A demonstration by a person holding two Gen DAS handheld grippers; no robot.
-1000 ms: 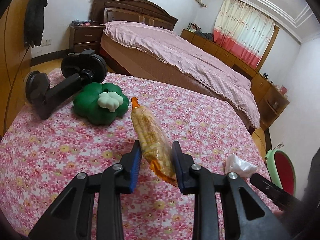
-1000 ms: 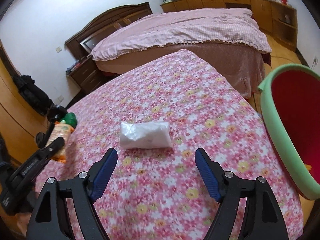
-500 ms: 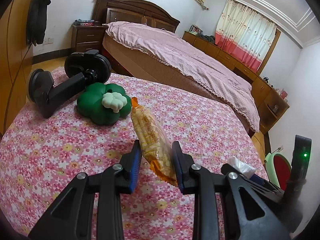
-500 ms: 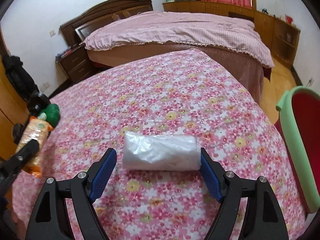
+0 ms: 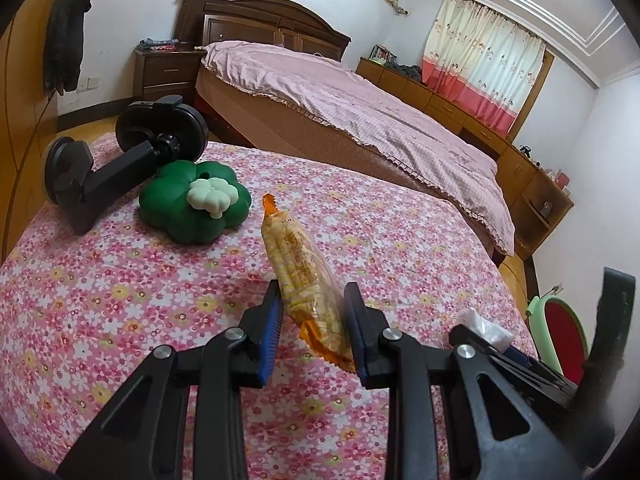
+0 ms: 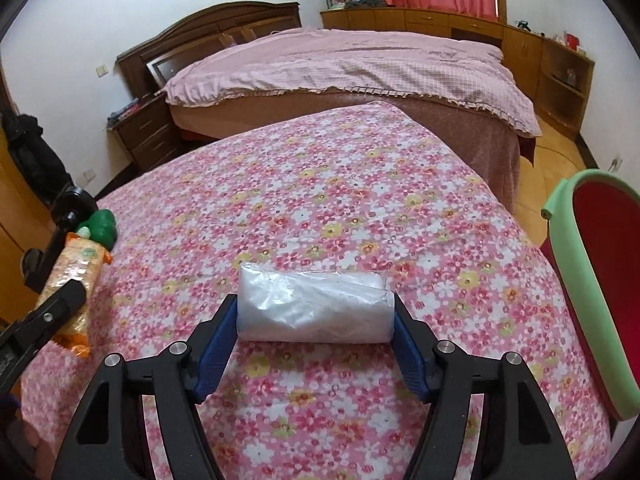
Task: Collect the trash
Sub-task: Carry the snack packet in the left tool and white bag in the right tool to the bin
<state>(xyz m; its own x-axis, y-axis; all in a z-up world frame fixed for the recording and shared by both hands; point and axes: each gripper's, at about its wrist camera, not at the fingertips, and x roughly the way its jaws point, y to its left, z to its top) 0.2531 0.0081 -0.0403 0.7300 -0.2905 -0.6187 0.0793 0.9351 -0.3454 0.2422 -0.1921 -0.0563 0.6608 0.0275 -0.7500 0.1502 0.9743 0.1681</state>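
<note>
Left tool (image 5: 312, 320) is clenched on the orange snack pack (image 5: 300, 276), blue pads pressing both sides near its lower end; the pack sticks up and away from the tool, tilted, lifted clear of the floral worktop (image 5: 120, 300). Right tool (image 6: 316, 320) has its jaws closing around the white plastic roll (image 6: 314, 306), which lies flat on the worktop crosswise between the pads; both pads sit right at the roll's ends, contact looks just made, so treat it as grasping the roll. Roll is near the front edge of the worktop, well apart from the snack pack, which shows at far left in the right wrist view. Red bin with green rim (image 6: 580, 280) stands just off the worktop's right side. At the far left of the worktop: green flower-shaped cushion (image 5: 192, 208) with a pale centre, and a black holder (image 5: 120, 160) touching or just behind it. Bed (image 5: 360, 112) with pink cover lies beyond the worktop.
</note>
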